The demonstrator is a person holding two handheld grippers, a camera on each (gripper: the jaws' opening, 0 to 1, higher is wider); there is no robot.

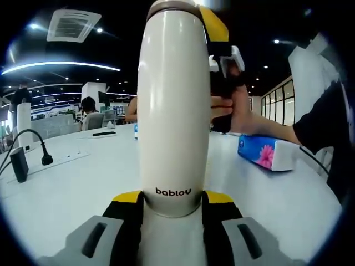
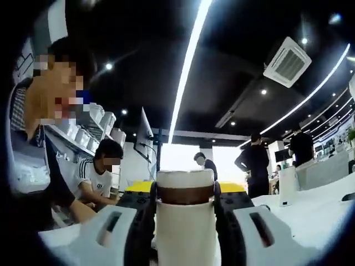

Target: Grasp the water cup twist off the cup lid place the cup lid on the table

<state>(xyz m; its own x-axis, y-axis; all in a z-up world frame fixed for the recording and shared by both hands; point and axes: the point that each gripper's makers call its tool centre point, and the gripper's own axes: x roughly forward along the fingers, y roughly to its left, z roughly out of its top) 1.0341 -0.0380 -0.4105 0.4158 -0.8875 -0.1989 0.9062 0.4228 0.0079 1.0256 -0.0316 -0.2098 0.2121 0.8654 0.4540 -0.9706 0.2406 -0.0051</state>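
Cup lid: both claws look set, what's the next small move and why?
Probably twist now. The left claw is shut on the base of the upright cup, and the right claw grips the lid at the top, which still sits on the cup. So the right claw should likely turn the lid while the left holds the body steady on the table.

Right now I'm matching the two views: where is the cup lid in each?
Left gripper view: lid at the top centre, capping the cup.
Right gripper view: lid at the bottom centre, between the right gripper jaws.
Shared landmark: the brown band under the lid.
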